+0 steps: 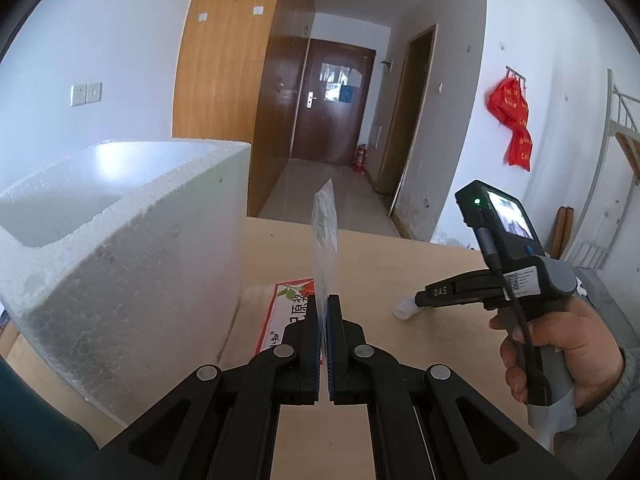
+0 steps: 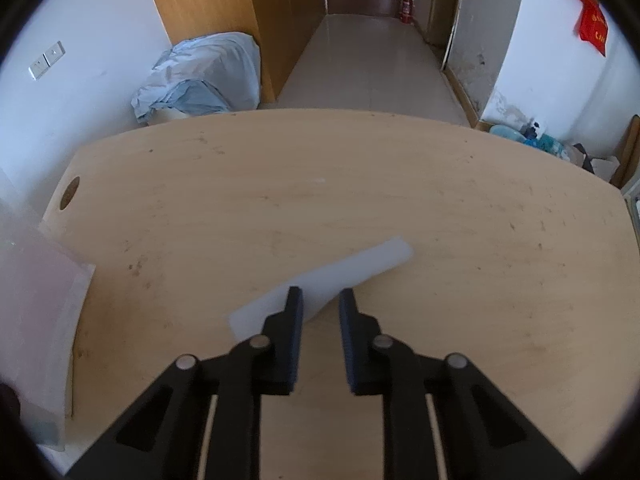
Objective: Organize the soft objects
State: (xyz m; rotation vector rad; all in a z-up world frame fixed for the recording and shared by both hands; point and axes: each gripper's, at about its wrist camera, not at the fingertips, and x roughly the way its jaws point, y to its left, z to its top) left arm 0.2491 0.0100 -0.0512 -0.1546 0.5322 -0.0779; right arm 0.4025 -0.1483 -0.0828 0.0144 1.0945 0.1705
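My left gripper (image 1: 324,300) is shut on a thin clear plastic bag (image 1: 325,236), held edge-on and upright above the table, just right of a big white foam box (image 1: 120,248). My right gripper (image 2: 320,300) is open, its fingers straddling a white foam strip (image 2: 360,266) that lies flat on the wooden table (image 2: 440,208). The right gripper also shows in the left wrist view (image 1: 420,300), low over the strip's white end (image 1: 405,307).
A red-and-white printed package (image 1: 290,316) lies on the table under the left gripper. A blurred pale sheet (image 2: 36,300) sits at the table's left edge. A cable hole (image 2: 69,194) is at the far left corner. Hallway floor lies beyond the far edge.
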